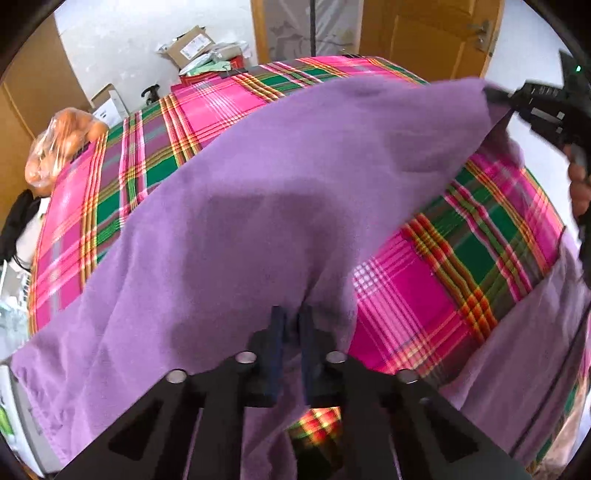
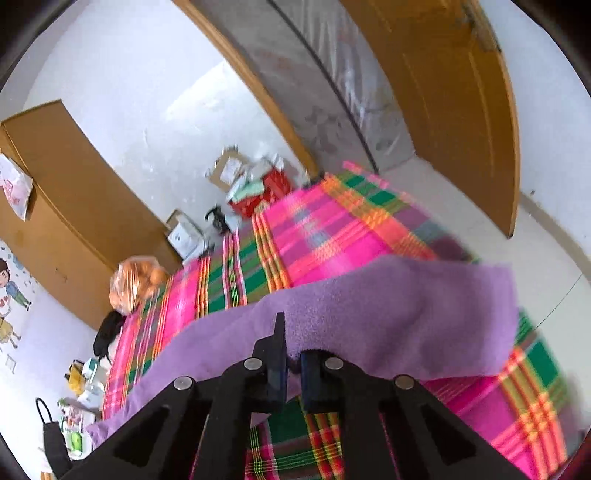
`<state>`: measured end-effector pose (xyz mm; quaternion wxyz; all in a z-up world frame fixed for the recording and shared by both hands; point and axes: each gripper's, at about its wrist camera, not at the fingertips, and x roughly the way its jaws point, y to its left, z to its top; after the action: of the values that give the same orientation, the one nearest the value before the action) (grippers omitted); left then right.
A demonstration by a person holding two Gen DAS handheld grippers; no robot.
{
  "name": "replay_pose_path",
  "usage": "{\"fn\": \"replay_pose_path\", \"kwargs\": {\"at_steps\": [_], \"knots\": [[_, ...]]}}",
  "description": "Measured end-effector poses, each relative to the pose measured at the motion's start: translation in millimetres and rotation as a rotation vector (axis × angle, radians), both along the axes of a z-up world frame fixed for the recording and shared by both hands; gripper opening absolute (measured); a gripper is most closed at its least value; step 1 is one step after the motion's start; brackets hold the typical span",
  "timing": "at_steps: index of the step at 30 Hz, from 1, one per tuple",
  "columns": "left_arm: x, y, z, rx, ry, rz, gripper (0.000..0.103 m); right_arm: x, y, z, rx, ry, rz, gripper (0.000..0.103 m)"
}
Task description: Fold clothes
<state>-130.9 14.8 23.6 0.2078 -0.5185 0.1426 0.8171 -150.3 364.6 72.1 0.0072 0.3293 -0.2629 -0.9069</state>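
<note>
A purple garment [image 1: 295, 192] lies spread across a table covered in a pink and green plaid cloth [image 1: 221, 103]. My left gripper [image 1: 291, 332] is shut on the garment's near edge, and the fabric bunches between its fingers. In the same view my right gripper [image 1: 496, 96] pinches the garment's far right corner and holds it above the table. The right wrist view shows that gripper [image 2: 291, 356] shut on a fold of the purple garment [image 2: 388, 317], which hangs raised over the plaid cloth [image 2: 332, 229].
A plastic bag of oranges [image 1: 62, 147] sits at the table's left corner. Cardboard boxes and packages [image 1: 192, 48] lie on the floor beyond the table. A wooden door [image 1: 424, 33] stands behind, a brown cupboard [image 2: 74, 192] to the left. A hand [image 1: 580, 184] holds the right gripper.
</note>
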Motion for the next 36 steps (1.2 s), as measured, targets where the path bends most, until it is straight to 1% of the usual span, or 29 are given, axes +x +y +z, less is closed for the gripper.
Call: {"fn": "replay_pose_path", "kwargs": {"at_steps": [2, 5, 8, 9, 10, 12, 13, 16, 18, 19, 21, 23, 27, 28, 29, 30, 31, 36], "knots": [[3.3, -4.1, 2.3, 0.022, -0.023, -0.006, 0.006, 7.7, 4.5, 12.0, 0.03, 0.022, -0.014, 0.005], [13.1, -5.6, 4.7, 0.038, -0.038, -0.021, 0.005, 12.0, 11.8, 15.1, 0.056, 0.009, -0.036, 0.005], [18.8, -2.5, 5.5, 0.052, -0.048, -0.043, 0.006, 7.1, 11.5, 4.6, 0.068, -0.045, -0.03, 0.005], [17.7, -2.0, 5.9, 0.072, -0.062, -0.039, 0.01, 4.2, 9.3, -0.4, 0.077, -0.068, -0.02, 0.005], [16.6, -1.4, 6.3, 0.091, -0.075, -0.034, 0.02, 1.7, 6.7, -5.5, 0.092, -0.089, -0.017, 0.005], [15.3, 0.3, 7.2, 0.123, -0.093, -0.038, 0.032, -1.2, 5.4, -14.3, 0.114, -0.117, -0.029, 0.005], [16.0, 2.7, 7.6, 0.126, -0.092, -0.046, 0.034, -2.0, 6.4, -18.0, 0.115, -0.121, -0.034, 0.005], [16.6, 14.8, 6.1, 0.084, -0.068, -0.076, 0.038, -3.3, 12.3, -25.7, 0.105, -0.135, -0.051, 0.005], [17.2, 25.5, 1.5, 0.034, -0.057, -0.079, 0.04, -3.9, 15.6, -29.7, 0.101, -0.143, -0.057, 0.005], [19.8, 31.2, 0.5, 0.008, -0.042, -0.09, 0.043, -4.1, 16.2, -31.6, 0.099, -0.146, -0.059, 0.005], [26.2, 41.8, -0.7, -0.045, -0.009, -0.123, 0.046, -4.7, 17.2, -34.9, 0.098, -0.151, -0.063, 0.005], [27.7, 48.0, -1.1, -0.061, 0.004, -0.125, 0.046, -6.2, 16.0, -37.8, 0.099, -0.156, -0.065, 0.005], [26.4, 52.3, -0.9, -0.048, 0.013, -0.099, 0.046, -2.7, 14.7, -39.0, 0.085, -0.149, -0.068, 0.005], [26.6, 53.4, -0.4, -0.047, 0.022, -0.097, 0.044, -1.0, 14.1, -37.5, 0.083, -0.143, -0.068, 0.005], [27.4, 53.3, 0.6, -0.049, 0.03, -0.097, 0.039, 0.8, 13.6, -35.5, 0.084, -0.138, -0.067, 0.005], [28.8, 52.3, 2.1, -0.055, 0.037, -0.099, 0.018, 2.8, 13.7, -33.5, 0.086, -0.135, -0.066, 0.005], [30.0, 51.4, 3.4, -0.052, 0.034, -0.1, 0.006, 5.0, 13.9, -31.5, 0.088, -0.131, -0.065, 0.005], [39.2, 41.2, 15.8, 0.013, 0.03, -0.103, 0.006, 15.6, 15.0, -19.9, 0.098, -0.111, -0.063, 0.005]]}}
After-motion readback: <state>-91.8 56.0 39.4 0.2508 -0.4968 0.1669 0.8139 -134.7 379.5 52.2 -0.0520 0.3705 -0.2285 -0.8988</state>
